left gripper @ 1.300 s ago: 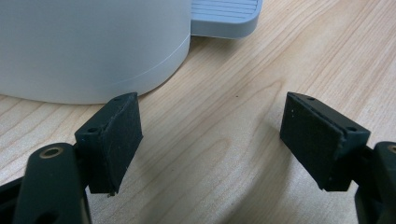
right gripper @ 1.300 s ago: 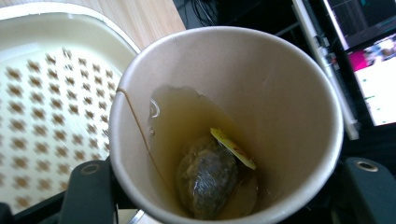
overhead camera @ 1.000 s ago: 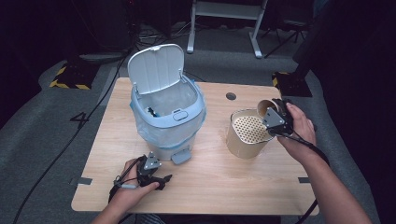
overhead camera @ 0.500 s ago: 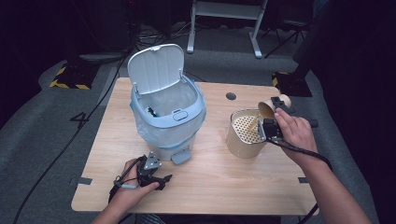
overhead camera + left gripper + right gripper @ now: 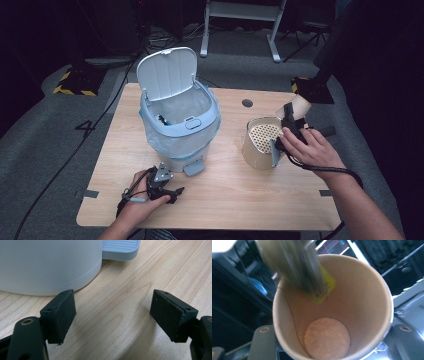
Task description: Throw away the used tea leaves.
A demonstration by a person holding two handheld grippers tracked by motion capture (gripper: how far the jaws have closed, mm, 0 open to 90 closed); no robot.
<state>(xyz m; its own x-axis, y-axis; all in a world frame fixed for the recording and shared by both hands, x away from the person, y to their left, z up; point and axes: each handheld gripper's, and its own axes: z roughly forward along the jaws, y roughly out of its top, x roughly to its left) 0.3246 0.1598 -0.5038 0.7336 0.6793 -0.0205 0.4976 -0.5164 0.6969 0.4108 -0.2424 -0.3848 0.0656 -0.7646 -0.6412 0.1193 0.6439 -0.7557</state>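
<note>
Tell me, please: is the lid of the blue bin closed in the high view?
No, the lid of the blue bin stands raised behind the opening, so the inside of the bin is visible.

Bare table [image 5: 230, 200] open between hands; bin [image 5: 179, 125] blocks left-centre; perforated basket [image 5: 261, 142] crowds right tool [image 5: 286, 131].

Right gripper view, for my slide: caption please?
Right gripper clamps a paper cup holding a blurred yellow-tipped item.
</note>
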